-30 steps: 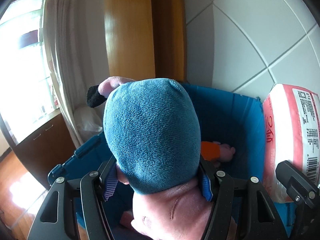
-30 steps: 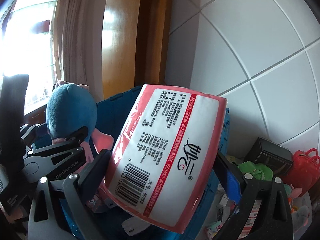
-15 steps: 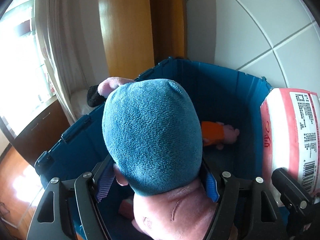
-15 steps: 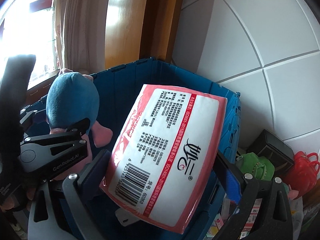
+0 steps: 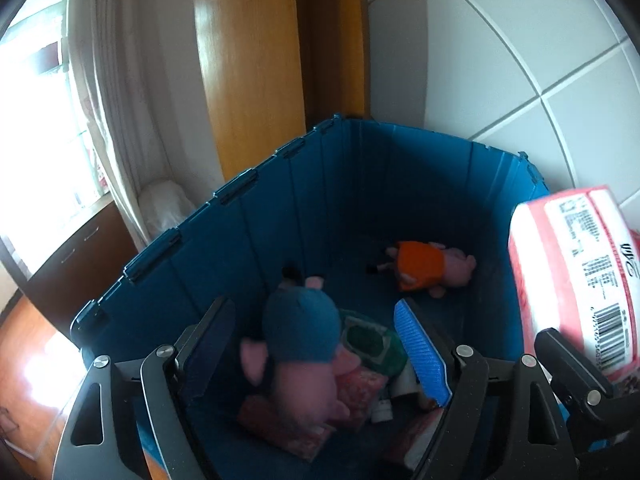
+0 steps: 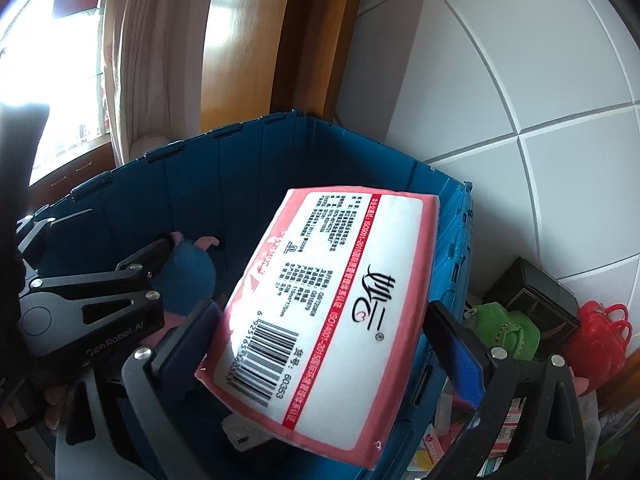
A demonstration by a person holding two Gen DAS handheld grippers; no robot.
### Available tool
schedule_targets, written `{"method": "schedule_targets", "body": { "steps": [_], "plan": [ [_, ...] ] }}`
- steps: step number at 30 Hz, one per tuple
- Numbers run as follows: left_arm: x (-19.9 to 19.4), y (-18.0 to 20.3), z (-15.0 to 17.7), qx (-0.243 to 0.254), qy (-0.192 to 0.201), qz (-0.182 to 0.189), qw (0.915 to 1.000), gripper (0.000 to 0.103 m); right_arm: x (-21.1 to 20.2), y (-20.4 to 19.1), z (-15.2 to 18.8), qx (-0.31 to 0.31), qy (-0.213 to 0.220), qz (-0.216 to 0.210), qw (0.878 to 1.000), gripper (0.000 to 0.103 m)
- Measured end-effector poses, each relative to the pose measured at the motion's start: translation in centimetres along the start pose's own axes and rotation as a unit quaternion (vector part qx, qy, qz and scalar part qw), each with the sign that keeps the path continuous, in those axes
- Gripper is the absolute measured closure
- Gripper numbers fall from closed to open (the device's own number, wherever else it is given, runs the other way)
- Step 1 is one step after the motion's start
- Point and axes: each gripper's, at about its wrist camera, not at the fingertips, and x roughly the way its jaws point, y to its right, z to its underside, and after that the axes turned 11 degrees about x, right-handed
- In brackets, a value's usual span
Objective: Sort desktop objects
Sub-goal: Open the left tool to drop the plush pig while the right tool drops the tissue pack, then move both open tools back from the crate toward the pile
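Note:
A blue-and-pink plush toy [image 5: 300, 344] lies inside the blue folding crate [image 5: 340, 200], on other items at its bottom. My left gripper [image 5: 316, 344] is open and empty above it. My right gripper [image 6: 320, 344] is shut on a pink-and-white tissue pack [image 6: 320, 300], held tilted over the crate's right side [image 6: 452, 248]. The pack's edge shows at the right of the left wrist view [image 5: 580, 280]. The plush [image 6: 188, 276] and the left gripper's body [image 6: 92, 312] show in the right wrist view.
An orange-and-pink plush [image 5: 428, 268] lies at the crate's far end. A green item [image 5: 368, 344] and red packets [image 5: 360, 388] lie under the blue plush. Right of the crate are a green thing [image 6: 504, 332], a black box [image 6: 536, 292] and a red bag [image 6: 600, 340]. Tiled wall behind.
My left gripper has opened and let go of the blue plush, which has dropped into the crate. The right gripper has moved lower over the crate with the tissue pack.

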Motion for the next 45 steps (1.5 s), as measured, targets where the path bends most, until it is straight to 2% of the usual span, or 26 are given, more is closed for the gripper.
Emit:
{"method": "schedule_targets", "body": {
  "steps": [10, 16, 21, 26, 31, 37, 41, 45],
  "plan": [
    [-0.6, -0.4, 0.2, -0.002, -0.006, -0.004, 1.0, 0.02, -0.2, 0.4, 0.3, 0.004, 0.003, 0.0, 1.0, 0.0],
    [-2.8, -0.2, 0.5, -0.004, 0.01, -0.001, 0.9999, 0.02, -1.3, 0.9, 0.9, 0.011, 0.007, 0.002, 1.0, 0.0],
    [-4.6, 0.0, 0.8, -0.005, 0.023, 0.003, 0.9997, 0.02, -4.7, 2.0, 1.4, 0.024, 0.034, 0.01, 0.999, 0.0],
    [-8.2, 2.5, 1.7, 0.011, 0.049, 0.027, 0.9984, 0.02, -8.8, 4.1, 2.6, 0.05, 0.065, 0.021, 0.996, 0.0],
    [-11.7, 5.0, 2.6, 0.027, 0.075, 0.052, 0.9955, 0.02, -12.7, 7.1, 5.2, 0.081, 0.088, 0.039, 0.992, 0.0],
    [-15.6, 8.8, 4.3, 0.042, 0.097, 0.086, 0.9907, 0.02, -16.5, 12.2, 9.8, 0.118, 0.092, 0.071, 0.986, 0.0],
    [-18.0, 12.8, 5.5, 0.064, 0.102, 0.101, 0.9875, 0.02, -19.1, 16.5, 13.6, 0.15, 0.086, 0.088, 0.981, 0.0],
    [-20.3, 17.7, 7.4, 0.077, 0.091, 0.112, 0.9865, 0.02, -20.6, 21.4, 17.7, 0.169, 0.063, 0.097, 0.979, 0.0]
  ]
}}
